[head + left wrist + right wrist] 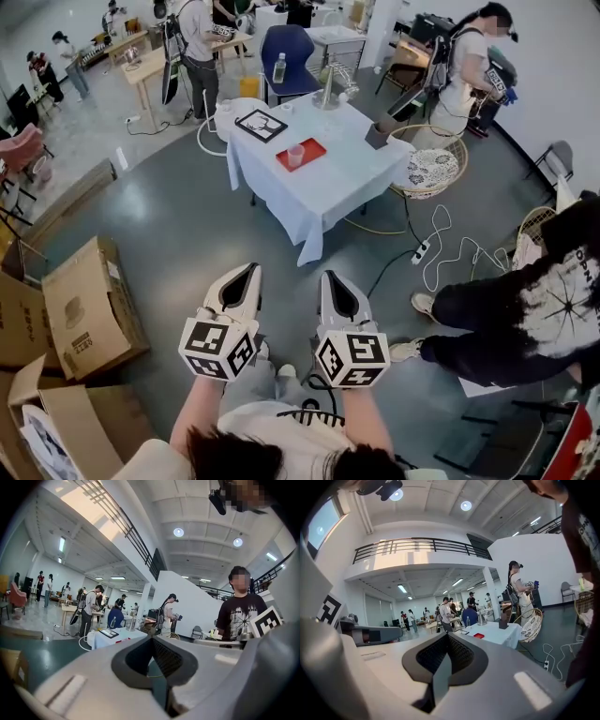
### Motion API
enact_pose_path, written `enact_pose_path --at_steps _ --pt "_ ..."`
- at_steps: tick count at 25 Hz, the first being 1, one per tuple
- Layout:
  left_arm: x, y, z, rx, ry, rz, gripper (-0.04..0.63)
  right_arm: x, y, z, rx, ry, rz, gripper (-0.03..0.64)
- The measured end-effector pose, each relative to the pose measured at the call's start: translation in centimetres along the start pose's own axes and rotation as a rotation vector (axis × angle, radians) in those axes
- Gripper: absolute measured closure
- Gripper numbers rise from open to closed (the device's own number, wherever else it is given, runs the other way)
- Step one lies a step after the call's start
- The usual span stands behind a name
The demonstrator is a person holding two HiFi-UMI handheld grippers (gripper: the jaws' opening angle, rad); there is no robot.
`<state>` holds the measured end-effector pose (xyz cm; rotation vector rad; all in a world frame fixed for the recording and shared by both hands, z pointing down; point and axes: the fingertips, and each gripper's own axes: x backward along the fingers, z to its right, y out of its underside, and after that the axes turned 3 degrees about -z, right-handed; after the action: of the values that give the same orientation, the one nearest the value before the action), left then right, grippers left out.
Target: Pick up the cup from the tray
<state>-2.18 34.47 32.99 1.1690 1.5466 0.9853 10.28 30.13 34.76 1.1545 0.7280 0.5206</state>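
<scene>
Head view: left gripper (251, 272) and right gripper (327, 277) sit low centre, jaws pressed together on nothing, over grey floor (187, 225). At upper centre, the pink cup (296, 156) stands on a red tray (315, 146) on a white-clothed table (347, 178). Cardboard boxes (84, 309) lie at lower left, their labels too small to read.

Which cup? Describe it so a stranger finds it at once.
Look for the table draped in a white cloth in the middle of the grey floor. On its left half lies a flat red rectangular tray, and the small pale pink cup stands on it. Nothing else is on the tray; the black-framed board and the dark box sit on the cloth.
</scene>
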Motion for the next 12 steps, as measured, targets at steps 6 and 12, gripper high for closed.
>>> enact_pose_path --at_steps 6,12 --pt "-2.9 -0.1 -2.2 -0.007 -0.001 -0.009 0.595 -3.2 -0.7 0.9 0.008 0.004 0.011 0.567" --pt "-8.5 -1.0 -4.6 -0.003 0.033 -0.030 0.595 -8.3 -2.5 2.5 0.023 -0.002 0.008 0.518"
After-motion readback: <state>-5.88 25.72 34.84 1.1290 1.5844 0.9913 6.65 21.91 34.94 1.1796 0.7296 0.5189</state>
